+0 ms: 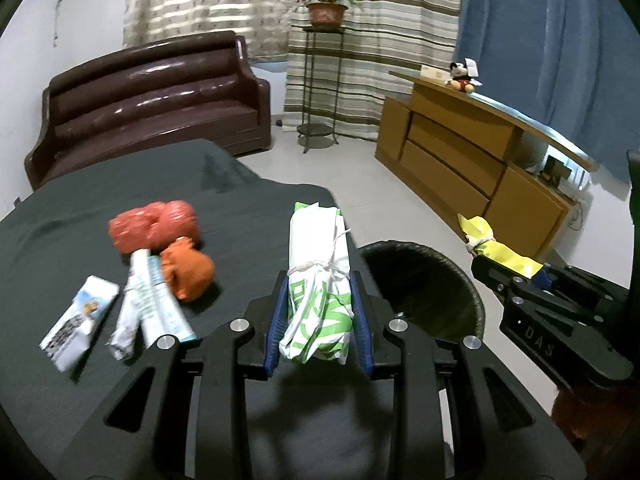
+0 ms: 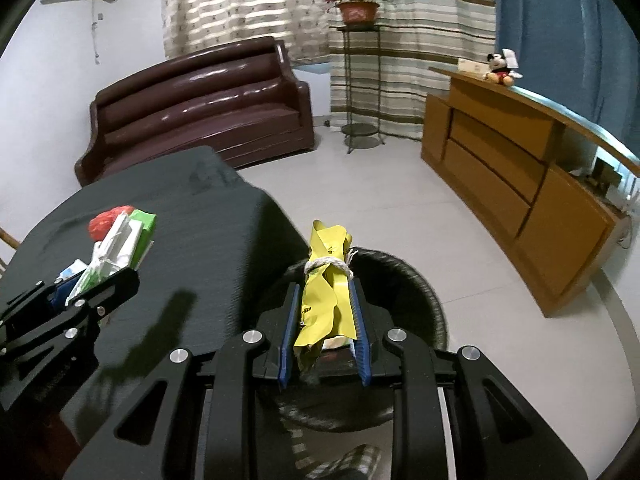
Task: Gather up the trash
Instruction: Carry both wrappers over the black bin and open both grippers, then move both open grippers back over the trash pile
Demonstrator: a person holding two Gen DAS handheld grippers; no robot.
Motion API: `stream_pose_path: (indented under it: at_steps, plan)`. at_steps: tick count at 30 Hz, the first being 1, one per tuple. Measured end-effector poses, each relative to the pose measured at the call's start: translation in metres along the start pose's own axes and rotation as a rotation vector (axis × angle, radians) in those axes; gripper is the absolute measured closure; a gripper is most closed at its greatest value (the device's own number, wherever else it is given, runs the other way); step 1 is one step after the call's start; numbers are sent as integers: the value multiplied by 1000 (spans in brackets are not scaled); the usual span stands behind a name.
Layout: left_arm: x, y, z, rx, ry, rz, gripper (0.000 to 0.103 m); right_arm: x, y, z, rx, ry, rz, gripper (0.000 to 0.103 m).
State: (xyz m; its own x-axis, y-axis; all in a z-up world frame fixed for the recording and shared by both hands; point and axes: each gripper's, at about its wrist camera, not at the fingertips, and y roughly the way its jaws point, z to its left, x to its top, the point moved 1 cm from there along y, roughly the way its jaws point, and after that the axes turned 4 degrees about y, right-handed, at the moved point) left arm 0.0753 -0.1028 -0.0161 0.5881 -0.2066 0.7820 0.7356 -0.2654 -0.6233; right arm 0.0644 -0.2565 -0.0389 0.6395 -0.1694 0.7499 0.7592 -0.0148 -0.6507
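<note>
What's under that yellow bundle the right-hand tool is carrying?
Under the yellow bundle, held in the right gripper, sits a dark round bin. The gripper and bundle cover most of the bin's inside, so its contents can't be seen.

Only "DAS" reads — white letters on the right gripper (image 1: 486,258) body.

Glossy leather sofa (image 1: 156,92) — matt tablecloth (image 1: 80,208)

brown sofa (image 1: 160,92) | potted plant (image 1: 326,6) – on metal stand (image 1: 322,88) | wooden cabinet (image 1: 460,140) – plush toy (image 1: 462,76) atop
</note>
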Motion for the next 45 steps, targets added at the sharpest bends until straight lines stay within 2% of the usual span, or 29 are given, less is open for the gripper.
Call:
stream_pose_path:
  at_steps: [18, 27, 28, 29, 31, 45]
  plan:
    - [11, 56, -50, -5, 77, 59, 74, 4, 20, -27, -39, 16, -2, 78]
    - [16, 73, -58, -1, 82, 97, 73, 3, 31, -39, -31, 34, 6, 78]
    - [16, 73, -58, -1, 80, 100, 71, 2, 32, -41, -31, 40, 6, 77]
    - [16, 74, -58, -2, 79, 103, 62, 2, 33, -43, -31, 43, 7, 76]
    - [16, 73, -56, 4, 76, 101, 54, 3, 34, -45, -32, 50, 10, 70]
    - [17, 62, -45, 10, 42, 84, 44, 3, 29, -48, -49, 71, 0, 68]
